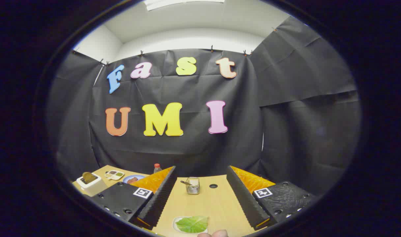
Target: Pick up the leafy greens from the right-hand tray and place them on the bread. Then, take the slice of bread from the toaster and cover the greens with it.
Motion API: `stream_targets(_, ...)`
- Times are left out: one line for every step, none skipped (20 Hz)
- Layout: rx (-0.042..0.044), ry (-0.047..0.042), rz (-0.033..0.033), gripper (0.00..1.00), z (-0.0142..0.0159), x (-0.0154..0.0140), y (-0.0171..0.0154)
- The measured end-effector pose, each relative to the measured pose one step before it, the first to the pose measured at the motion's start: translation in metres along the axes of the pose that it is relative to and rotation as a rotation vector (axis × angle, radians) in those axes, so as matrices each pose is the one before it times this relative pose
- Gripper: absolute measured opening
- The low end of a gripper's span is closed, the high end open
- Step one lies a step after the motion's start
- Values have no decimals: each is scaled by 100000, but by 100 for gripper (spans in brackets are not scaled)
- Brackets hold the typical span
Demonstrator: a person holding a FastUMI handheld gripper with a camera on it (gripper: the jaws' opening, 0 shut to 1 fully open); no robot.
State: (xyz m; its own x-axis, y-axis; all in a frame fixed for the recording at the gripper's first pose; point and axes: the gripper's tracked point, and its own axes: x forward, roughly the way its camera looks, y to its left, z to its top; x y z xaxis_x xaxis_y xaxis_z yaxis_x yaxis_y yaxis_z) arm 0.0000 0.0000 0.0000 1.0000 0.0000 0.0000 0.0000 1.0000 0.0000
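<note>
Currently, step in hand: reaching for the leafy greens [192, 223], by my reading; nothing is held yet.
Gripper [200, 197]: fingers spread wide apart, empty, hovering above the wooden table [216, 204].
Greens: one flat leaf on a small white tray [176, 225], near, between the fingers and below their tips.
Toaster [91, 183]: far left, a bread slice [88, 177] standing in its slot.
Plate [133, 179]: blue, just right of the toaster, something brown on it; whether that is the bread to cover, I cannot tell.
Doing it well: tip down, centre the leaf, close gently on its raised edge so the tray stays put.
Other things: wire basket [193, 185] and red-capped bottle [157, 168] farther off.
Writing: no readable brand; square coded markers [143, 192] on the finger mounts.
</note>
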Motion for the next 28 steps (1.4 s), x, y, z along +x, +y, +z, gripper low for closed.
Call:
stream_targets(-214, 159, 2, 96, -860, 350, -439)
stream_targets(-844, 413, 457, 96, -1344, 192, -272)
stream_targets(-1717, 489, -256, 96, -1123, 352, -373)
stream_targets(-2349, 1, -339, 96, -1158, 723, -168)
stream_targets(-2669, 354, -856, 96, -1394, 901, -380)
stream_targets(-797, 1643, -266, 96, -1842, 886, -418)
stream_targets(1829, 1002, 952, 96, -1331, 692, -81)
stream_targets(3366, 146, 328, 96, -1056, 642, -273)
stream_targets(3074, -269, -361, 96, -900, 590, -436)
stream_targets(1764, 435, -1044, 96, -1208, 662, -444)
stream_targets(744, 957, -1168, 96, -1171, 473, -438)
stream_targets(329, 1000, -771, 96, -848, 628, -195)
stream_targets(198, 326, -390, 96, -171, 456, -151)
stream_targets(-320, -183, -310, 96, 139, 135, -147)
stream_targets(-1080, -88, -402, 96, 215, 314, -16)
stream_targets(-437, 386, 446, 96, -35, 47, 207)
stream_targets(-37, 669, 1069, 96, 242, 57, 390)
stream_targets(-644, 831, 1051, 96, 213, 61, 449)
stream_targets(-1251, 792, 1054, 96, 98, -51, 384)
stream_targets(-1831, 1065, 1246, 96, -35, -227, 563)
stream_targets(-1561, 773, 1513, 96, 18, -126, 492)
stream_targets(-1396, 1438, 1833, 96, -3, -304, 471)
stream_targets(-805, 1126, 2098, 96, 83, -256, 396)
stream_targets(-689, 1488, 1733, 96, 51, -211, 243)
stream_targets(-400, 1745, 1844, 96, -155, -190, 183)
stream_targets(-711, 1694, 1636, 96, -472, -183, 78)
stream_targets(-1271, 1740, 1280, 96, -539, -57, 38)
stream_targets(-621, 1601, 1173, 95, -964, 27, -117)
